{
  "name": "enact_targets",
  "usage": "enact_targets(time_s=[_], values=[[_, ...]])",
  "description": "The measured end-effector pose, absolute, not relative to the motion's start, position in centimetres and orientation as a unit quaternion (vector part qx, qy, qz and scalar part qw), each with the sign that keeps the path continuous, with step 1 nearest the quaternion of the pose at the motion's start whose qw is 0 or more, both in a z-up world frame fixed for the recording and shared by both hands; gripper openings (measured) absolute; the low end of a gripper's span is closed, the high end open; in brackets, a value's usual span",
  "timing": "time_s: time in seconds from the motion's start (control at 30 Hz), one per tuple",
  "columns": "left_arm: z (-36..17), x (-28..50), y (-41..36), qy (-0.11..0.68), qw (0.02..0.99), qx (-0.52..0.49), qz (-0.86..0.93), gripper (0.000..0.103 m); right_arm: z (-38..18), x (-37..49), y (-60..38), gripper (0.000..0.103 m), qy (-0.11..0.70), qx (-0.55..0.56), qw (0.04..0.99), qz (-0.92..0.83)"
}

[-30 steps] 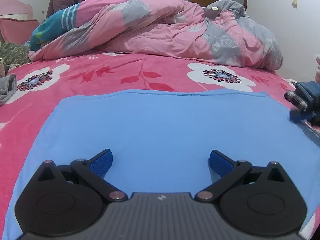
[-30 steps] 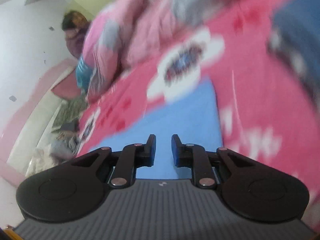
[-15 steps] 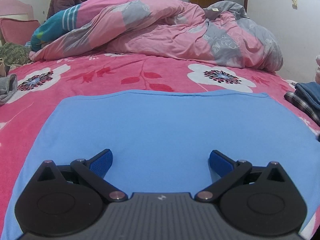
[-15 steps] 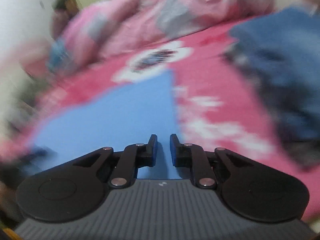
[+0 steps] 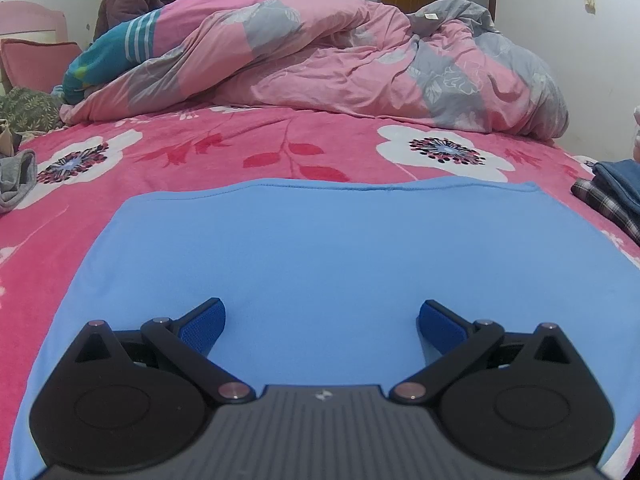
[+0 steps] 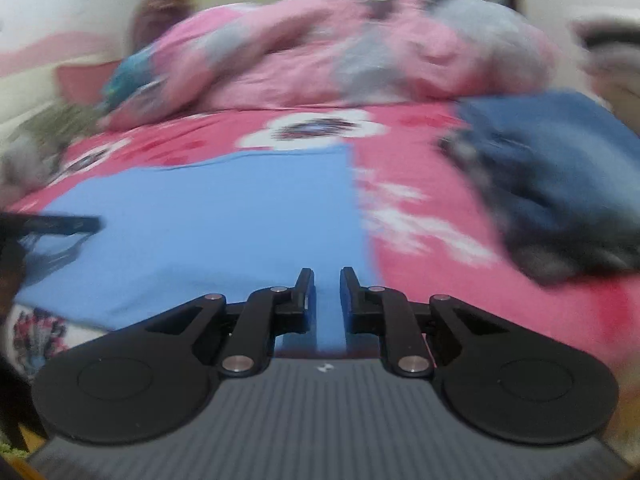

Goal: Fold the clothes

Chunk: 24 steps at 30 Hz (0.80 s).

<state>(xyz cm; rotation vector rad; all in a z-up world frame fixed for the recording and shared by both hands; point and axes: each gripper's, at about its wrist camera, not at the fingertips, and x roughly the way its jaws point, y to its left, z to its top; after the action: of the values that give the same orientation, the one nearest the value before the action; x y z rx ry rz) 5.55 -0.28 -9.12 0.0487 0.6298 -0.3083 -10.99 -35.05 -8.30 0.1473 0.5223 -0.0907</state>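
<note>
Blue cloth [image 5: 320, 248] flat on bed [image 5: 224, 152]; left claw [image 5: 320, 320] wide open, empty; right claw [image 6: 327, 280] nearly closed, empty, by cloth's right edge; may grab blanket too

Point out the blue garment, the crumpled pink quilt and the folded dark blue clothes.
blue garment [image 5: 340, 248], left wrist view, flat middle.
pink quilt [image 5: 320, 60], left wrist view, crumpled centre.
folded dark blue clothes [image 6: 560, 160], right wrist view, top surface.
</note>
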Motion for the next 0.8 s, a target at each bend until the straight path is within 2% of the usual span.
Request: enact_targets(time_s=[0.13, 0.27, 0.4, 0.5, 0.67, 0.8], values=[[-9.1, 5.6, -0.3, 0.309, 0.939, 0.025, -0.15, 0.103, -8.0, -14.2, -37.7, 0.016, 0.255, 0.088, 0.956, -0.112], [-9.0, 5.5, -0.3, 0.31, 0.939, 0.026, -0.149, 0.103, -8.1, -13.8, -35.5, 0.016, 0.224, 0.111, 0.967, -0.054], [-9.0, 5.4, -0.3, 0.308, 0.939, 0.024, -0.148, 0.103, -9.0, -11.8, -33.0, 0.014, 0.241, 0.105, 0.965, -0.002], [-9.1, 5.4, -0.2, 0.307, 0.94, 0.024, -0.147, 0.103, -9.2, -12.3, -34.8, 0.012, 0.246, 0.134, 0.96, -0.03], [-9.1, 5.2, -0.3, 0.304, 0.941, 0.024, -0.143, 0.103, -8.4, -14.9, -37.6, 0.016, 0.241, 0.137, 0.954, -0.112], [-9.1, 5.1, -0.2, 0.303, 0.942, 0.023, -0.142, 0.103, -7.1, -13.2, -35.5, 0.016, 0.212, 0.147, 0.965, -0.053]])
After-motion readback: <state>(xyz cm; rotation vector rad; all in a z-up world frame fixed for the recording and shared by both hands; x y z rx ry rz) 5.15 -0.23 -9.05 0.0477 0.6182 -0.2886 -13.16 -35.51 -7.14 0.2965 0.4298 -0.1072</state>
